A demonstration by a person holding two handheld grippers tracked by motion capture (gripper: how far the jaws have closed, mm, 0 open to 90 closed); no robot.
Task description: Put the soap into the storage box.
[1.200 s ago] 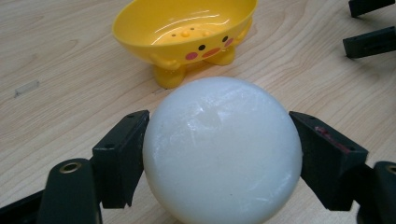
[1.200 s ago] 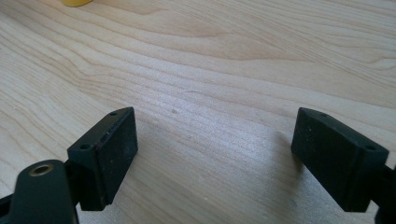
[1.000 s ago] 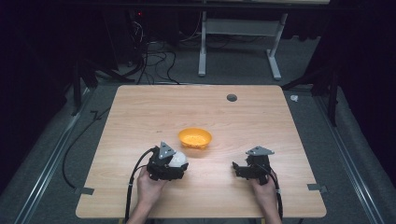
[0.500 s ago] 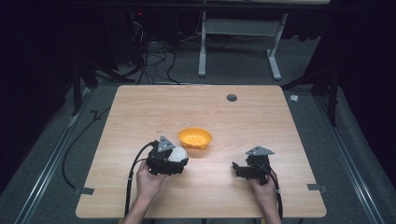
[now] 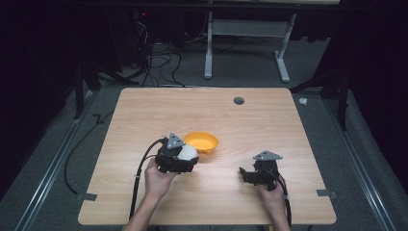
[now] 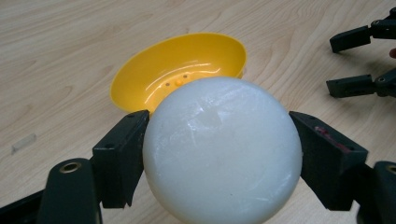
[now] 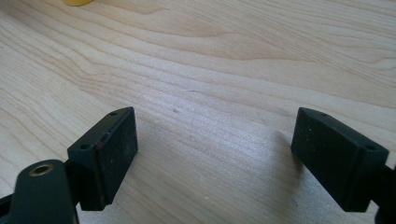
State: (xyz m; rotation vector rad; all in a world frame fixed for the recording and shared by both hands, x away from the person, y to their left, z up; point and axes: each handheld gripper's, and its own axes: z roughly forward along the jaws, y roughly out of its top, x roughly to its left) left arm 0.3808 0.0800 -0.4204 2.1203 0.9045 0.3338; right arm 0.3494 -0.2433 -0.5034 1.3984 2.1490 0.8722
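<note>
— What's the left gripper (image 5: 188, 158) got there?

— A smooth white plastic ball (image 6: 221, 150), round and a bit scuffed. Both black jaws are pressed against its sides, so it is clamped on the ball, held just above the pale wooden table (image 5: 144, 115)

— And where is that against the bowl?

— Right beside the shallow orange-yellow plastic bowl (image 5: 201, 142), on the person's side of it. From the left gripper view the bowl (image 6: 180, 67) lies just past the ball, tipped so its glossy inside faces the camera, with a few small holes at the bottom

— Touching?

— I can't tell; the ball covers the near rim

— The right gripper (image 5: 244, 174)?

— Low over the table, well apart from the bowl, off to the right. Its jaws stand wide apart with only bare wood grain (image 7: 210, 93) between them, so it is released and grasping nothing

— Anything else on the tabletop?

— A small dark round grommet (image 5: 238, 100) near the far edge, and grey tape tabs at the near corners (image 5: 326, 193)
</note>
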